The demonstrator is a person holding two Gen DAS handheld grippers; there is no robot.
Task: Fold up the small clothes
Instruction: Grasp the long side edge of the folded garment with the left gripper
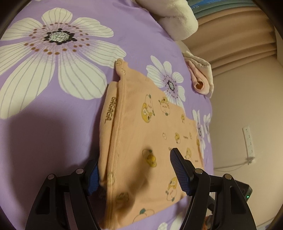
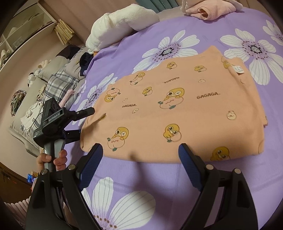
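An orange garment (image 2: 176, 109) with a duck print and "GAGAGA" lettering lies folded flat on the purple flowered bedsheet (image 2: 134, 169). My right gripper (image 2: 140, 150) is open, its fingertips hovering at the garment's near edge. My left gripper (image 2: 83, 122) shows at the garment's left corner in the right wrist view, jaws apart around the edge. In the left wrist view the garment (image 1: 152, 127) lies between the open fingers of the left gripper (image 1: 134, 168), with one pad under its folded edge.
A white fluffy towel (image 2: 122, 23) and a pink folded cloth (image 2: 210, 8) lie at the bed's far edge. A second bed with plaid bedding (image 2: 58, 81) stands to the left. A wall socket (image 1: 248, 141) is beside the bed.
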